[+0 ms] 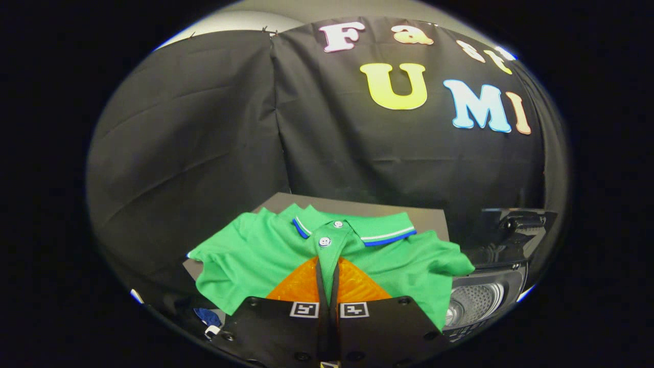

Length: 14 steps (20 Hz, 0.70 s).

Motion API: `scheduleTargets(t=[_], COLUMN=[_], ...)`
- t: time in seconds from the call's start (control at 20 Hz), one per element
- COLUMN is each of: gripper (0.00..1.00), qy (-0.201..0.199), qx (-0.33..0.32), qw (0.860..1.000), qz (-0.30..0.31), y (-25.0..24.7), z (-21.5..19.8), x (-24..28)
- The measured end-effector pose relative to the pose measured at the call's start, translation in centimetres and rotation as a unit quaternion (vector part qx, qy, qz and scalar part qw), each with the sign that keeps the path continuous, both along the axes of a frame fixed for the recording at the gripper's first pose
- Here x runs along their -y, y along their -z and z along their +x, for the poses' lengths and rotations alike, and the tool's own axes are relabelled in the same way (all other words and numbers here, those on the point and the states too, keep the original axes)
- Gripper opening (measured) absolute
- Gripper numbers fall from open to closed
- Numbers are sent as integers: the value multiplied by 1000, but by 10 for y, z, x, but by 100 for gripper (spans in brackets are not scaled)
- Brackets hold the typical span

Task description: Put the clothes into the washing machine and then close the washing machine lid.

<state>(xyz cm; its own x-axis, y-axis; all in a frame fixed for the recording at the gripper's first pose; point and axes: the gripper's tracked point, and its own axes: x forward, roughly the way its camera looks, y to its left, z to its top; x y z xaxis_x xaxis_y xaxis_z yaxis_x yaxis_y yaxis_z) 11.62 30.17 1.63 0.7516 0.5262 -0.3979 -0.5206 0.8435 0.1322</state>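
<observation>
My gripper point(327, 268) was clenched on the green polo shirt's point(255, 255) placket, mid-frame. Washing machine drum point(472, 304) sat lower right. Thin pinch; trailing sleeves might snag the worktop point(424, 217).

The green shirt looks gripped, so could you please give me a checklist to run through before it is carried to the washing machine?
1. Tool shut on the green shirt: ok, the fingers are together with the placket cloth pinched between them, below the buttons.
2. Whole shirt lifted off the grey surface: not ok, it lies spread out on it.
3. Washing machine lid open: ok, the perforated drum shows to the right of the shirt.
4. Path to the drum free: cannot tell, the shirt's right sleeve covers part of the opening.
5. Other clothes waiting: cannot tell, a blue scrap shows beside the tool.
</observation>
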Motion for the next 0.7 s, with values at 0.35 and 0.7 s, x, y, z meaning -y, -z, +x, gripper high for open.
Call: scheduleTargets(t=[0.35,0.7], gripper=[1,1], qy=[11,52], qx=[53,73], qw=[999,996], qz=[9,28], y=[-52,-82], z=[7,28], x=[42,113])
